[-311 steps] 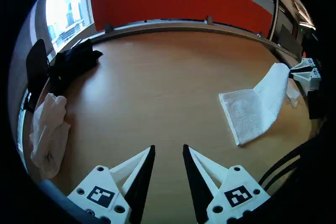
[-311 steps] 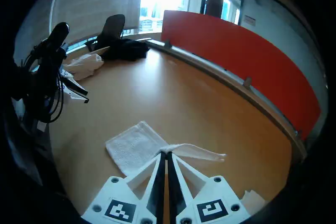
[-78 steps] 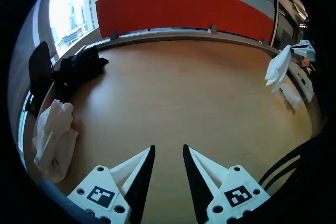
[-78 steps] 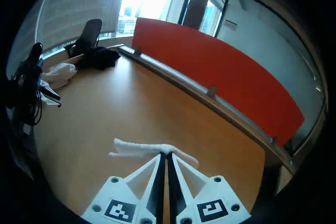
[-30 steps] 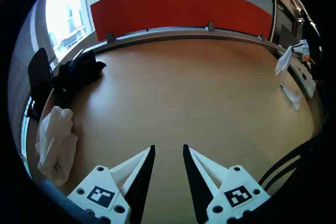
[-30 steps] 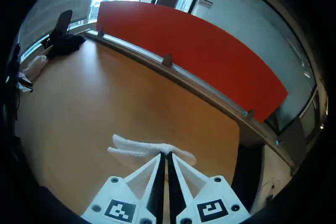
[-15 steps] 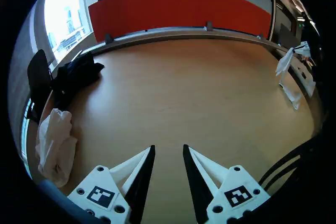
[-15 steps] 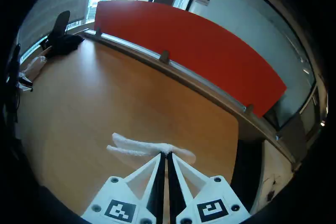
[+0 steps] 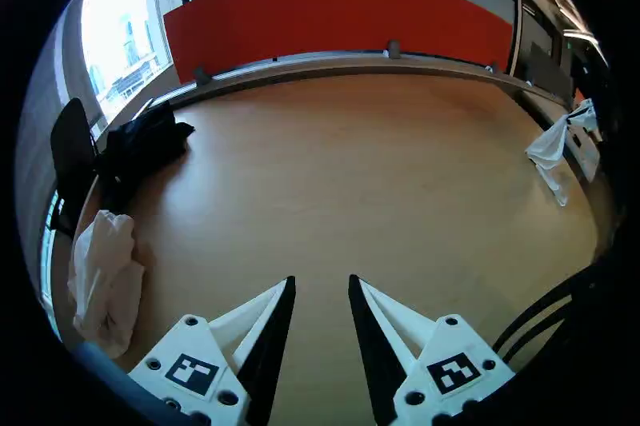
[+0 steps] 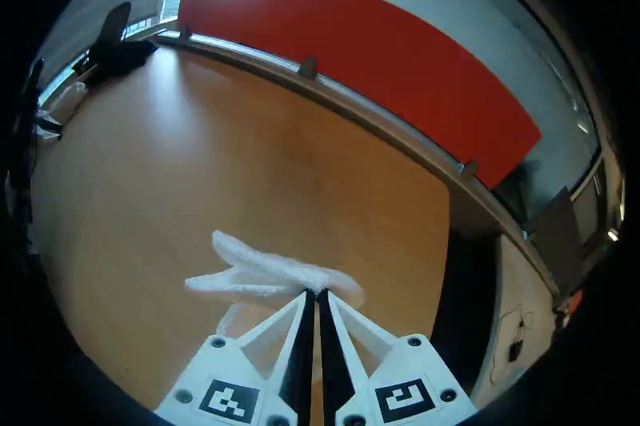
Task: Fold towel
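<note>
Now, right gripper [image 10: 315,292]: it is raised over the table [image 9: 360,162] and tilted down toward the wood; its two fingers are pressed together on a bunched edge of the towel [image 10: 256,272].
Towel: white, gathered in loose folds, it hangs from the right gripper's tips near the right end of the table; I cannot tell if its lower end touches the wood.
Left gripper [image 9: 320,278]: it is low at the near edge of the table and points straight across toward the red partition [image 9: 336,10]; the fingers stand apart with nothing between them.
Table's left side: a black cloth [image 9: 140,146] and a white bag [image 9: 104,282] lie well apart from the towel.
</note>
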The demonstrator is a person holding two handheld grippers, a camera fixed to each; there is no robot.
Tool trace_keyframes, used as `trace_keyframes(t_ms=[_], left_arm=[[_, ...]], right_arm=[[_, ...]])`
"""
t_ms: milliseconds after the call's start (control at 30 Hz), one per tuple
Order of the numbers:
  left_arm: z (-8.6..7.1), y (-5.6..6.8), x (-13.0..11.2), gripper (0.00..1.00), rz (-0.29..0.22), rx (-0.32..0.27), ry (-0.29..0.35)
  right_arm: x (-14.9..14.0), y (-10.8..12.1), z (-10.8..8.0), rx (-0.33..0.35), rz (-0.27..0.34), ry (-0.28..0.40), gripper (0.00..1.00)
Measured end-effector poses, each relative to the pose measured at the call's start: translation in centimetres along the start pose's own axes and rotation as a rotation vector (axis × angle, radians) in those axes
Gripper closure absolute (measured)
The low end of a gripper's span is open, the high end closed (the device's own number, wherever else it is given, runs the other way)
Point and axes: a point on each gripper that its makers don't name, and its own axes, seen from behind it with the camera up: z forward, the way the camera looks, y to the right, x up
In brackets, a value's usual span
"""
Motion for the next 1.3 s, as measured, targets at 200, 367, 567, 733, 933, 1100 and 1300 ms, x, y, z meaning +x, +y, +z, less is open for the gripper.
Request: trace_keyframes(t_ms=[200, 367, 567, 733, 933, 1100, 1300], left_arm=[[-0.1, 0.2, 0.0, 0.52, 0.006, 0.0, 0.0], [-0.2, 0.1, -0.1, 0.52, 0.004, 0.003, 0.001], [-0.4, -0.2, -0.3, 0.52, 0.005, 0.008, 0.002], [-0.5, -0.5, -0.4, 0.52, 0.009, 0.014, 0.001], [-0.6, -0.7, -0.4, 0.52, 0.011, 0.019, 0.002], [-0.7, -0.8, -0.4, 0.52, 0.011, 0.021, 0.003], [-0.8, -0.8, -0.6, 0.52, 0.013, 0.024, 0.001]], right_arm=[[-2.3, 0.4, -0.1, -0.013, 0.01, -0.032, 0.96], [-4.1, 0.4, -0.1, -0.023, 0.012, -0.062, 0.96], [-6.4, 0.2, 0.2, -0.031, 0.032, -0.104, 0.96], [-8.1, 0.0, 0.6, -0.037, 0.046, -0.139, 0.96], [-9.2, -0.1, 0.9, -0.047, 0.06, -0.159, 0.96], [-10.0, 0.2, 1.2, -0.056, 0.072, -0.182, 0.96], [-11.4, 0.2, 1.5, -0.065, 0.086, -0.214, 0.96]])
